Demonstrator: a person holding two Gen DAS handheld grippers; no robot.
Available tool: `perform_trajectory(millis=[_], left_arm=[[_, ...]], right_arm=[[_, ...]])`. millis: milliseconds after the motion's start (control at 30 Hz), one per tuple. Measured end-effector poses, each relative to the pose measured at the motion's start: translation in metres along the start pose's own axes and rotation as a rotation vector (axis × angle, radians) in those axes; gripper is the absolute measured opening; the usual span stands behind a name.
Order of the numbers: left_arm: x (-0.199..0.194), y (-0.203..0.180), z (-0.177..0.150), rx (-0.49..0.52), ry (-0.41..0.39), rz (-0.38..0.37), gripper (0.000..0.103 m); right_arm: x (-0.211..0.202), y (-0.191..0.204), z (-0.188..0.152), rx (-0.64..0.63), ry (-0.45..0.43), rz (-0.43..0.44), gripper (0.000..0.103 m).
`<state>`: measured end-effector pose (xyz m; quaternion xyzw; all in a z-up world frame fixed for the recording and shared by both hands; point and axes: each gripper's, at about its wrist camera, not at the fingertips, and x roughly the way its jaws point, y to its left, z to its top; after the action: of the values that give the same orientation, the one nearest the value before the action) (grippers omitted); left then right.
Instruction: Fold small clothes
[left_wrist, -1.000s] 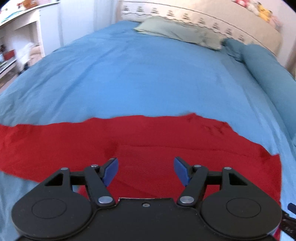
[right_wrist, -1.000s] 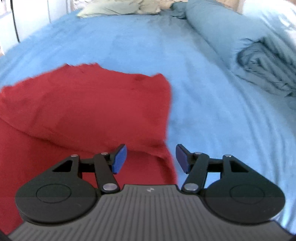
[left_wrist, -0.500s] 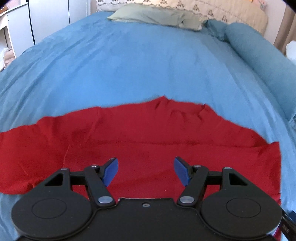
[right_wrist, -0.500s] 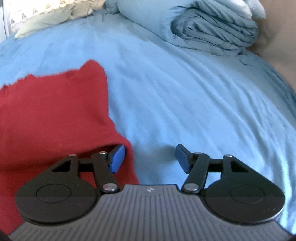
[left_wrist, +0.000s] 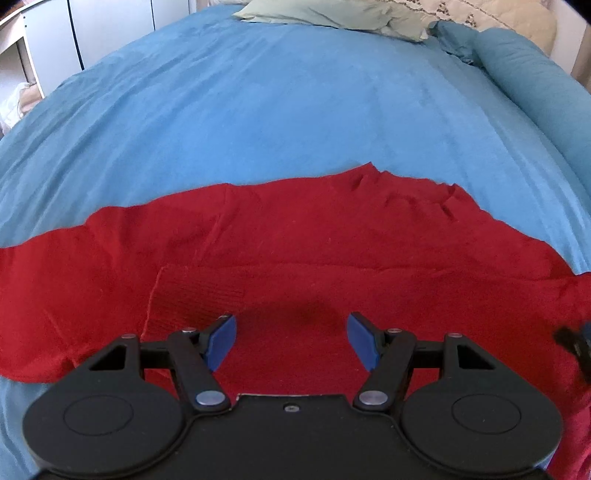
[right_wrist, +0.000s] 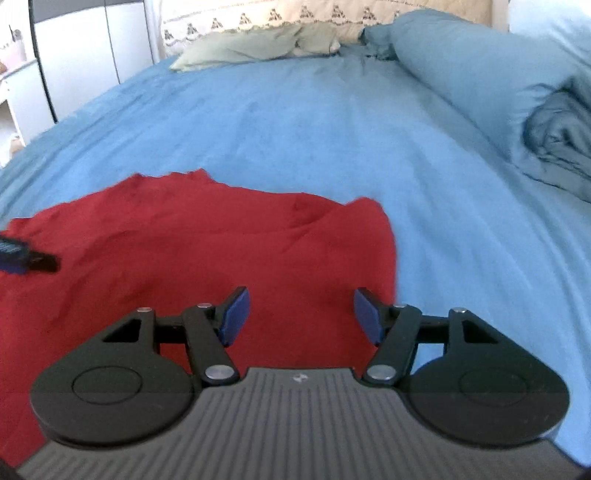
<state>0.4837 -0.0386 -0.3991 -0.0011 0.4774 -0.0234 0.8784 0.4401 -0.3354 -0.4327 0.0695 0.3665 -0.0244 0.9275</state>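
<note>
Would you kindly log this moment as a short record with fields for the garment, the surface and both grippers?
garment: red knitted garment, spread flat, one layer lapped over its near part
surface: blue bed cover
bedding: pale green pillow at the head; rolled blue duvet alongside
left gripper: open, over the garment, holding nothing
right gripper: jaws opening, nothing between them, above the garment's right edge

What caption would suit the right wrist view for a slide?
Right gripper, jaws opening and empty, above the right edge of a red garment on a blue bedspread.
</note>
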Motion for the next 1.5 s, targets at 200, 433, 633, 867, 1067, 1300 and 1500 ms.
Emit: perform_trajectory(millis=[200,433,633,867,1067,1300,1500], left_arm=[[0.005,0.001,-0.005,0.028,0.001,-0.005,0.071],[0.001,0.005,-0.002,-0.014,0.008,-0.015,0.071],[0.001,0.007,-0.003,-0.011,0.008,-0.016,0.071],[0.001,0.010,-0.006,-0.001,0.006,-0.022,0.071],[0.002,0.010,-0.007,0.005,0.008,-0.023,0.072],[0.002,0.014,-0.004,-0.016,0.013,-0.037,0.072],[0.004,0.016,-0.004,-0.006,0.014,-0.043,0.072]], right_arm=[[0.029,-0.025,0.020,0.097,-0.016,0.020,0.081],[-0.004,-0.027,0.041,-0.008,-0.058,-0.014,0.082],[0.011,-0.046,0.071,0.005,0.032,-0.090,0.074],[0.036,-0.070,0.058,-0.018,0.205,-0.303,0.056],[0.014,-0.060,0.073,-0.024,0.165,-0.135,0.061],[0.042,-0.052,0.088,-0.067,0.296,-0.177,0.063],[0.028,-0.039,0.091,-0.119,0.254,-0.094,0.076]])
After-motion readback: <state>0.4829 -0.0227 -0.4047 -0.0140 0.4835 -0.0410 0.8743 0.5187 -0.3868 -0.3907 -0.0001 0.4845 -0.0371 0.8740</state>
